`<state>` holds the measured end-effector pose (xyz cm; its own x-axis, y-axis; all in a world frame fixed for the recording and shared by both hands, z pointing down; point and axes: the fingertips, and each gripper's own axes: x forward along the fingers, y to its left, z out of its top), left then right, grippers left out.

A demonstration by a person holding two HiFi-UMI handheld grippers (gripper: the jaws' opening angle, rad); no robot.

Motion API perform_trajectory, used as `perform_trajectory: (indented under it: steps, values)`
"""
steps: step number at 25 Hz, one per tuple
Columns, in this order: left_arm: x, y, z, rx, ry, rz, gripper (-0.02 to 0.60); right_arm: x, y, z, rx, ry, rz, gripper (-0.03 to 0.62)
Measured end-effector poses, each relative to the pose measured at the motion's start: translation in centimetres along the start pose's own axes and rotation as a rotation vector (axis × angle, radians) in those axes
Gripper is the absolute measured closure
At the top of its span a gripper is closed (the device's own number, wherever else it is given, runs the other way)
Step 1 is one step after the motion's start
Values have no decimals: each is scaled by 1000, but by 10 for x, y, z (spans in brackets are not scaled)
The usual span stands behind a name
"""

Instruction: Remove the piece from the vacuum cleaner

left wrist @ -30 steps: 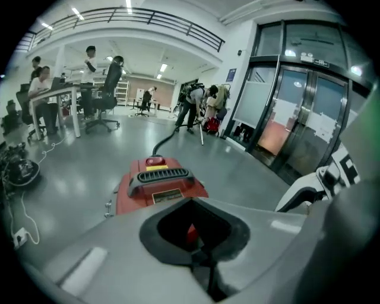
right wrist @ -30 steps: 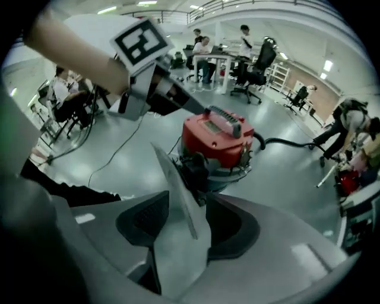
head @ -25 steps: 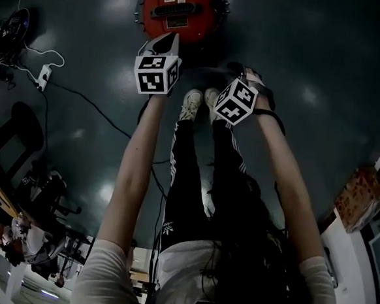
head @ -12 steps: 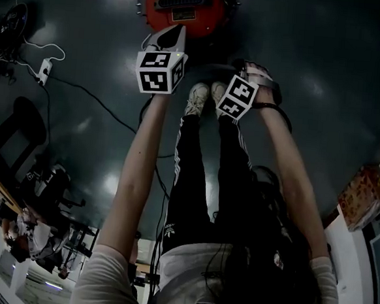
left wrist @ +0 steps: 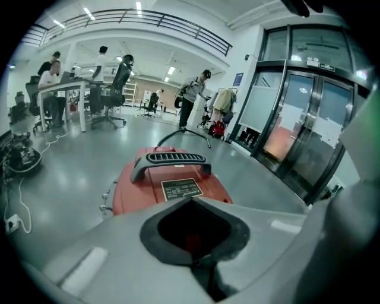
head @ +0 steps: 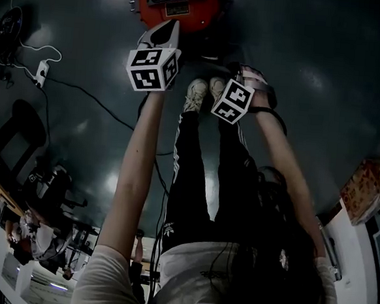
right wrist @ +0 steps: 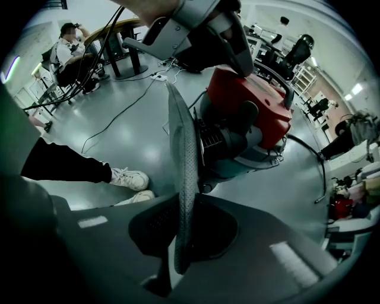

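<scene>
right tool [right wrist: 181,231] is clamped on the piece [right wrist: 183,172], a thin flat grey panel w/ a dotted texture. it is seen edge-on, pinched at its lower end betw. the jaws and standing up out of them, tilted a bit left at the top. the piece is apart from the red vacuum [right wrist: 255,113], which sits on the floor [right wrist: 107,119] just behind it, w/ a dark ribbed opening on the side facing the tool. left tool [left wrist: 193,237] has its jaws closed together w/ nothing betw. them, only a dark diamond-shaped gap where the pads meet. it points at the vacuum's top, where a grey handle [left wrist: 171,160] and a label plate [left wrist: 181,189] show just beyond the jaws. in the head view both arms reach down and fwd. the left tool's tip is over the near edge of the vacuum, the right tool is lower and to the right, and contact w/ the vacuum can't be judged there. the person's white sneakers [head: 196,93] are on the floor betw. the two tools, near the vacuum. a black cable [head: 83,94] runs across the floor at left, from a white power strip [head: 42,74]. glass doors [left wrist: 309,119] stand at right in the left gripper view.
</scene>
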<state>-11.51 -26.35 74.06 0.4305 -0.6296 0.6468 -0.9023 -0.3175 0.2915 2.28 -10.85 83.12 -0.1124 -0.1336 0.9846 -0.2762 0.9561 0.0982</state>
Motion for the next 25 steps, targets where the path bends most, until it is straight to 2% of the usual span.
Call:
perform_trajectory:
  steps: [4,11,20,25]
  values:
    - [0,-2,0,-1,5,-9,580,-5,3,0,41,-25,-18,559]
    - [-1,-2,1,27,17,-1,580,-11,16,8,31,-66,-21,559]
    - [0,-1,2,47,20,16,580,-9,25,13,-51,-84,-23,559]
    - [-1,-1,1,29,14,32,580,-11,34,14,-54,-84,-3,559]
